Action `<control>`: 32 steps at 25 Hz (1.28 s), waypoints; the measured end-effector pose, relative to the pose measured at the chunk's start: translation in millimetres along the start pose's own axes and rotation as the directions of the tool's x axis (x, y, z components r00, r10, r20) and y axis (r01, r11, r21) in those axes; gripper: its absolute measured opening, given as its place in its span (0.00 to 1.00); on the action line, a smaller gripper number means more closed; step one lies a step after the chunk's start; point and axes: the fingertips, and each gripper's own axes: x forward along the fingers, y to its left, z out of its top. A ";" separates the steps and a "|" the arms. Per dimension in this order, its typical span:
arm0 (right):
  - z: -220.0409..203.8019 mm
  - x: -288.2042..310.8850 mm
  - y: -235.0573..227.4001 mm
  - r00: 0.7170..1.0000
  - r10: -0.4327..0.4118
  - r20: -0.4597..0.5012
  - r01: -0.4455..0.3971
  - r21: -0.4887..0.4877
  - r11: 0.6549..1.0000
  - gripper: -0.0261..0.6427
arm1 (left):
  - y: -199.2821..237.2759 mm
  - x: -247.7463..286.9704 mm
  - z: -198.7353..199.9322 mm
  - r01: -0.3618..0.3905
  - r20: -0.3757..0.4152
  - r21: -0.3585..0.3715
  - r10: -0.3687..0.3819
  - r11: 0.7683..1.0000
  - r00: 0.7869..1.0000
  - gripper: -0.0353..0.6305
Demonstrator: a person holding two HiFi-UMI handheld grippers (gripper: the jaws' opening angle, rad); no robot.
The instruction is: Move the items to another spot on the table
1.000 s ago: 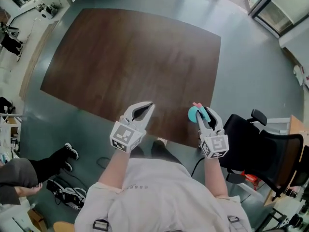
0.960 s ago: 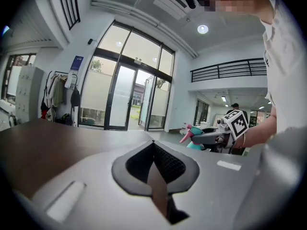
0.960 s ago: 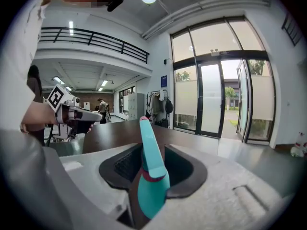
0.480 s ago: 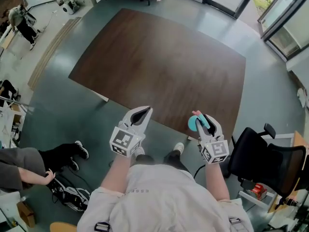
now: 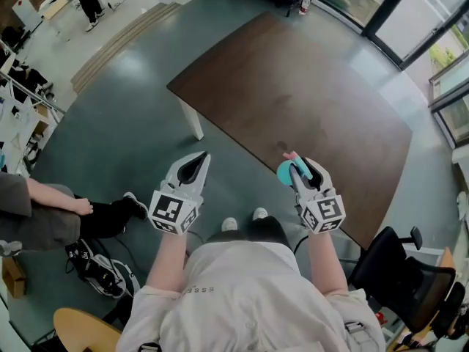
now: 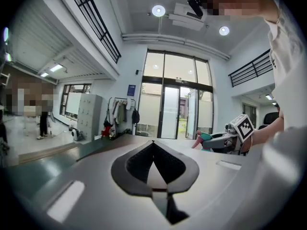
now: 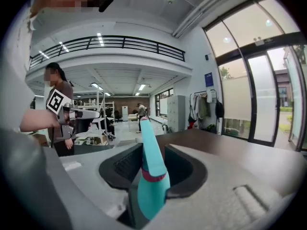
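Teal thing [image 7: 149,186] w/ a magenta band and a pinkish tip is clamped in the right tongs [image 5: 303,171]. It's up in the air, not on anything. The pads press on both sides of it, about mid-length. Its long axis runs along the jaws: fat end back in the throat, thin tip sticking out past the jaw tips, fwd and a bit up. Can't say what the thing actually is.

From above, that tip points at the dark brown counter [image 5: 308,101]. The right tongs look to be just over the counter's near edge, so the thing is already at the rim. All the open top lies ahead and off to the person's right. Nothing else shows on the counter.

Left tongs [image 5: 193,166] have their jaws together w/ nothing between them. They're held level w/ the right pair but well apart from it, and they sit over the grey floor [image 5: 132,108] beside the counter's corner leg, not over the top.

So the right hand is the nearer one, and it's the one carrying. My read: this is mid-carry, put-down not yet done. The next move prob. turns on pushing fwd along the thing's own axis, then tipping down to lay it flat. It's long and thin, so released tip-first it may roll or skid. A black office chair [image 5: 396,284] stands close behind on the right.
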 end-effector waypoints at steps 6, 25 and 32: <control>18.0 85.8 49.6 0.983 0.181 -0.033 -0.182 -0.027 0.983 0.23 | 67.2 -40.2 -1.5 -0.170 0.022 -0.039 0.171 0.985 0.985 0.07; 72.6 322.3 72.4 0.968 0.248 -0.047 -0.250 -0.024 0.968 0.23 | 269.7 39.2 19.9 -0.186 -0.023 -0.023 0.186 0.982 0.982 0.07; 95.6 395.0 62.5 0.980 0.191 -0.054 -0.194 -0.040 0.980 0.23 | 334.7 93.7 30.9 -0.111 -0.039 -0.038 0.109 0.993 0.993 0.07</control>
